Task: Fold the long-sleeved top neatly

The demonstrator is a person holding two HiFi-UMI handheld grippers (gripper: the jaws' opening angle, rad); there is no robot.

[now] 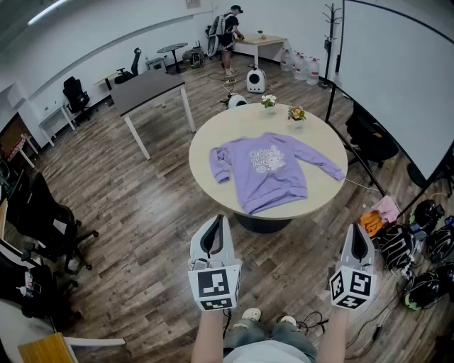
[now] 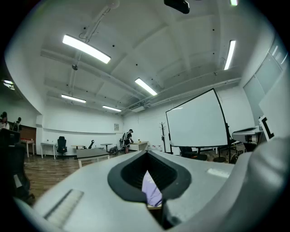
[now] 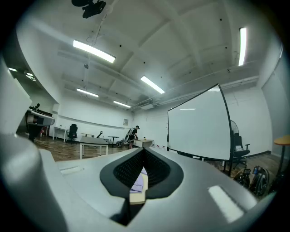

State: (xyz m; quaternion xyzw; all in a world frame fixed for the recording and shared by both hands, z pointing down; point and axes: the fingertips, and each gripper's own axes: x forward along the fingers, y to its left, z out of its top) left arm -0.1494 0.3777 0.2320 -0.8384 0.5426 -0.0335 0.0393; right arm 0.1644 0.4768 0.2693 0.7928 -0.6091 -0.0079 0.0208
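While one purple top [image 1: 268, 170] lies flat on one table [image 1: 218, 129], left gripper [image 1: 216, 222] and right gripper [image 1: 357, 230] jaws stand closed, empty.

This is an open office or meeting room — a large projection screen [image 1: 397, 78] stands along one side. Black swivel chairs [image 1: 50, 213] sit on the wood-look floor [image 1: 128, 191], with a grey desk [image 1: 145, 88] and a round counter [image 1: 213, 135] in the middle. Strip lights [image 2: 86, 49] cross the white ceiling. A coat stand [image 1: 332, 21] and big water bottles [image 1: 301, 67] line the far wall — a person [image 1: 228, 32] stands there.
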